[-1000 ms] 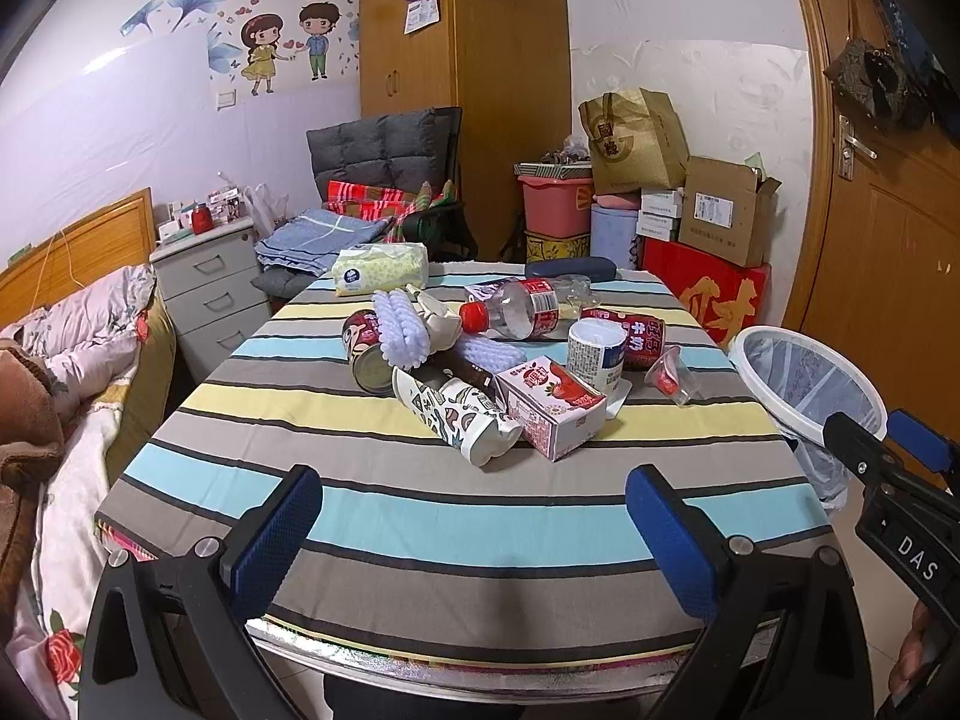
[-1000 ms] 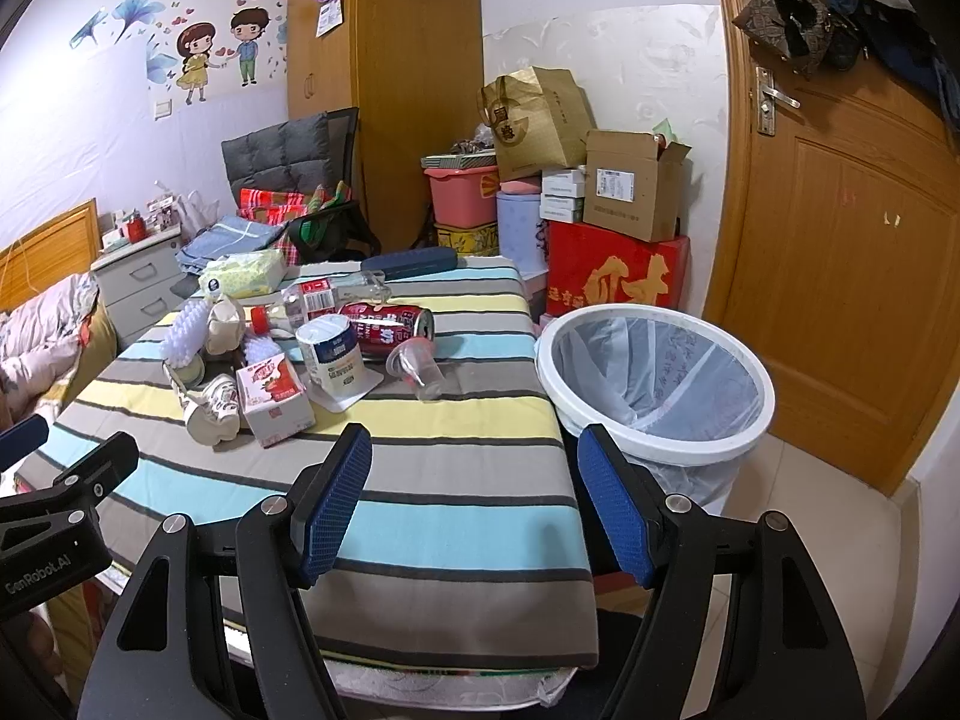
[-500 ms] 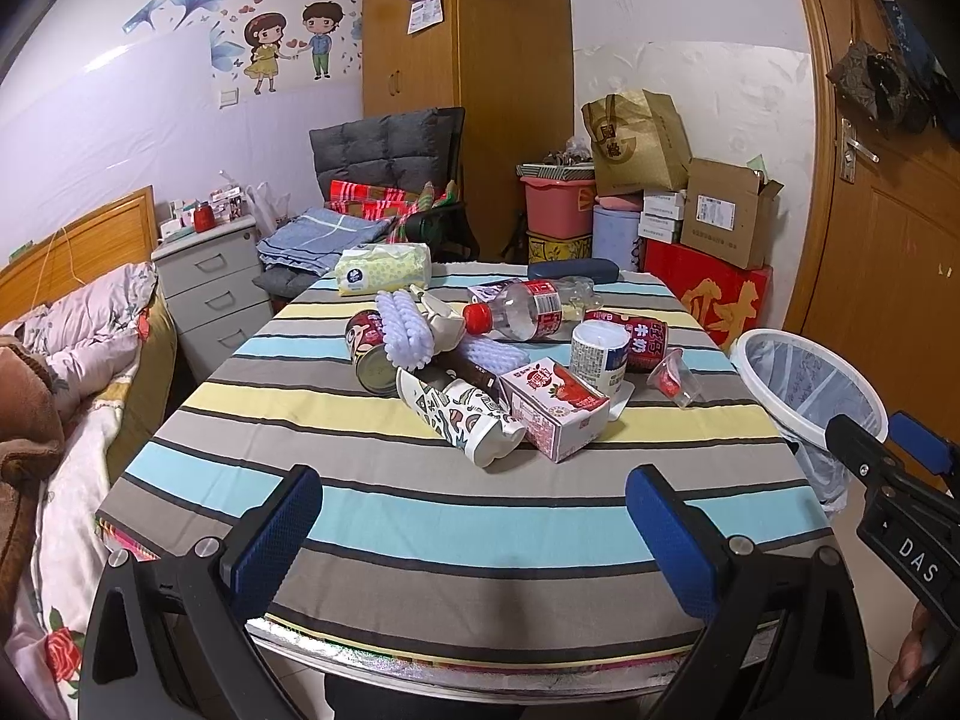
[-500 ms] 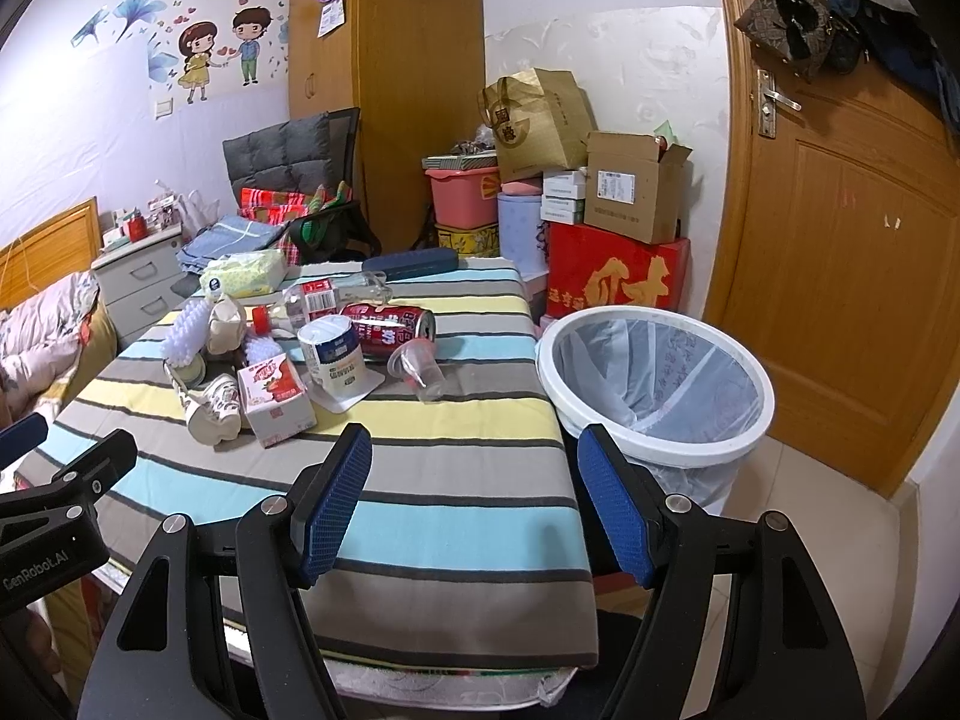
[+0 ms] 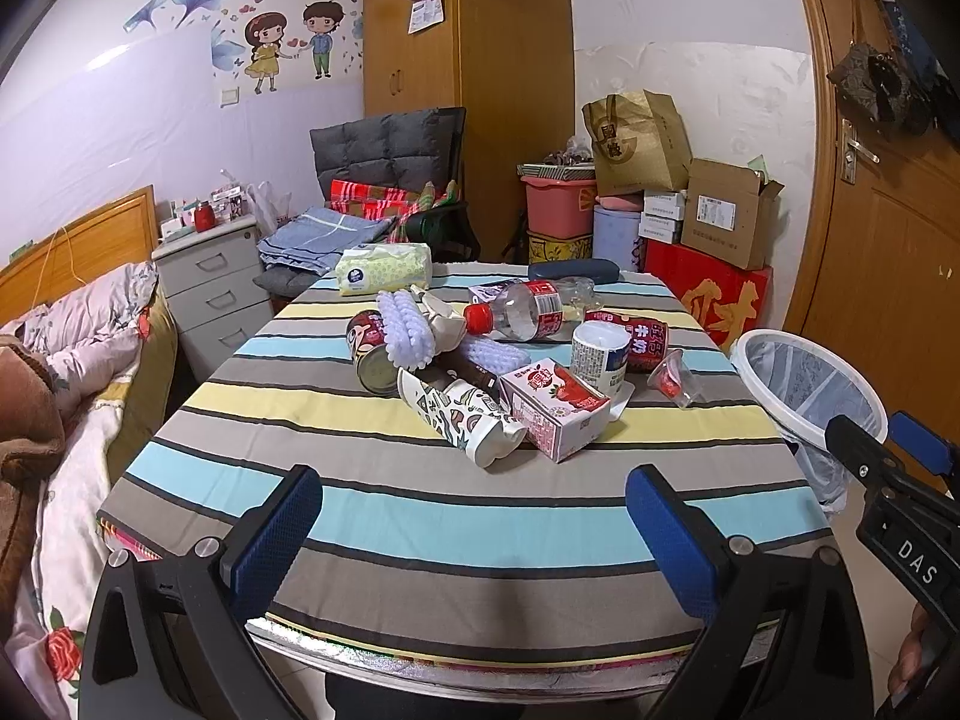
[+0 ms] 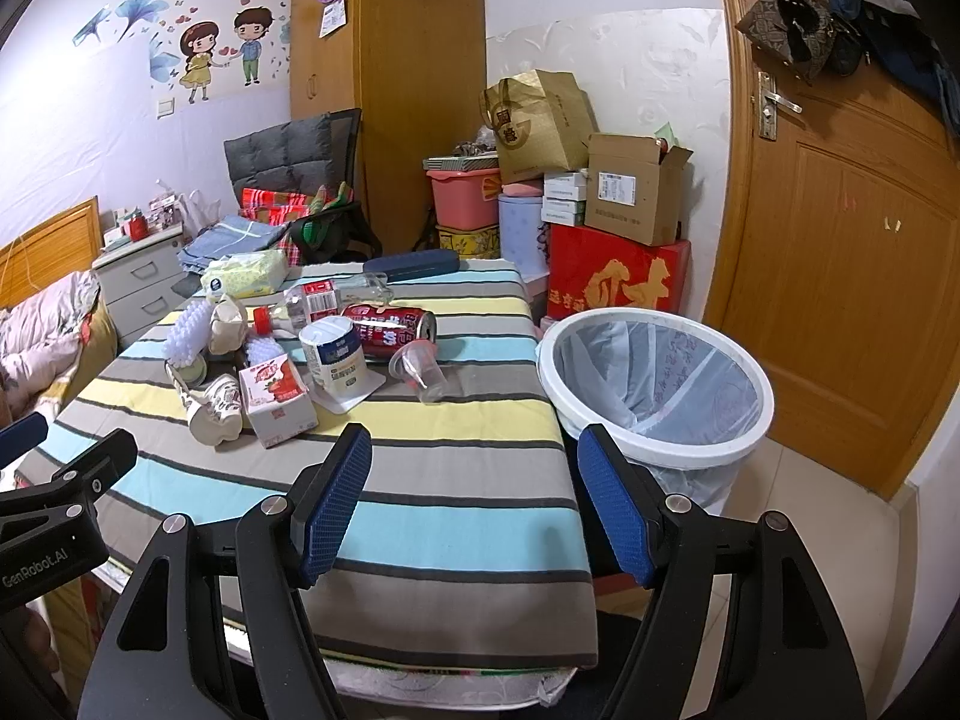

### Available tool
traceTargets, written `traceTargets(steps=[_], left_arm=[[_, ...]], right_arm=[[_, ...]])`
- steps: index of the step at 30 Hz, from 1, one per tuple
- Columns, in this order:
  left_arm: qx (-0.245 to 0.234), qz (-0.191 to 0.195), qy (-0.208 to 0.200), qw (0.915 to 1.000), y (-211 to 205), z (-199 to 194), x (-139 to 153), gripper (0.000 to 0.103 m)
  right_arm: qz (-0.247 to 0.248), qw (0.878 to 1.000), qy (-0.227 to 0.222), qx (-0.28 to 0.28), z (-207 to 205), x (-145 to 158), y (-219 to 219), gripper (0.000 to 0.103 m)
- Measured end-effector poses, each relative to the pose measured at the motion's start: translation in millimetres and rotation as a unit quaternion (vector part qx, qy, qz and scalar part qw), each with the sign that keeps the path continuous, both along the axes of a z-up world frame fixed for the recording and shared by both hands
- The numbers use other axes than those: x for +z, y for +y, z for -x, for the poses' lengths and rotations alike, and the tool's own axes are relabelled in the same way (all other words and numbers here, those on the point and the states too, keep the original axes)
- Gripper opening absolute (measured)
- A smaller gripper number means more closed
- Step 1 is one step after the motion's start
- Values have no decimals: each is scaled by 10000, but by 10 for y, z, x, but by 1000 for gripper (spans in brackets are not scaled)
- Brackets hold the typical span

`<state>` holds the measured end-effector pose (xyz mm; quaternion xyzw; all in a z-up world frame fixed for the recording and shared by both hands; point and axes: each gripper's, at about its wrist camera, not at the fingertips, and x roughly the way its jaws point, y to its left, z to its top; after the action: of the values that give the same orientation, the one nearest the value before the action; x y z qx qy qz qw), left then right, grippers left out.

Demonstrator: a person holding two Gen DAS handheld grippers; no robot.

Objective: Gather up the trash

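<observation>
A heap of trash lies mid-table on the striped cloth (image 5: 420,510): a red-white milk carton (image 5: 555,408), a patterned paper cup (image 5: 468,420), a white yogurt tub (image 5: 600,354), a red can (image 5: 636,336), a clear plastic bottle (image 5: 528,309), a small clear cup (image 5: 675,378). A white bin (image 6: 654,384) with a liner stands right of the table. My left gripper (image 5: 474,534) is open and empty over the near table edge. My right gripper (image 6: 474,504) is open and empty near the table's right corner, beside the bin.
A tissue pack (image 5: 384,267) and a dark case (image 5: 573,269) lie at the table's far end. A bed (image 5: 54,372) is left, a chair (image 5: 390,168) behind, stacked boxes (image 6: 612,240) and a wooden door (image 6: 840,270) to the right.
Both grippers have barely shifted; nothing on the table has moved.
</observation>
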<state>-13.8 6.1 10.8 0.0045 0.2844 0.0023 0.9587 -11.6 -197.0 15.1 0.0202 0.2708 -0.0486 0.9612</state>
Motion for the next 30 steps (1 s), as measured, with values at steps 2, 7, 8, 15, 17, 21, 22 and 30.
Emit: traceTargets(steps=[2,7,8,15,17,21,22,30], left_arm=[[9,10,-1,10000,1,2,-4,103],[9,15,2,10000,4,6,-11,103],[3,19,5,10000,7,0,-15,103],[-84,116,338,9993,69,-201,-134,103],[-130,239,504,9984,106,-299,-201,103],[-194,465,635,9967,181,-492,-289,103],[-165,445,680,9966,186,-535,-300,103],[108,391,815,9958,288,-911,-355,98]], right_arm=[[6,10000,8,-7,3,-4,1,73],[23,10000,18,-8,-6,-13,3,73],[18,10000,17,5,-7,-14,2,73],[-38,9998,8,210,-118,-67,-43,73],[70,9996,42,259,-250,-125,-64,73],[-119,9983,233,521,-461,-188,-128,73],[-173,9975,253,631,-536,-211,-136,73],[-173,9951,679,699,-915,-320,-127,73]])
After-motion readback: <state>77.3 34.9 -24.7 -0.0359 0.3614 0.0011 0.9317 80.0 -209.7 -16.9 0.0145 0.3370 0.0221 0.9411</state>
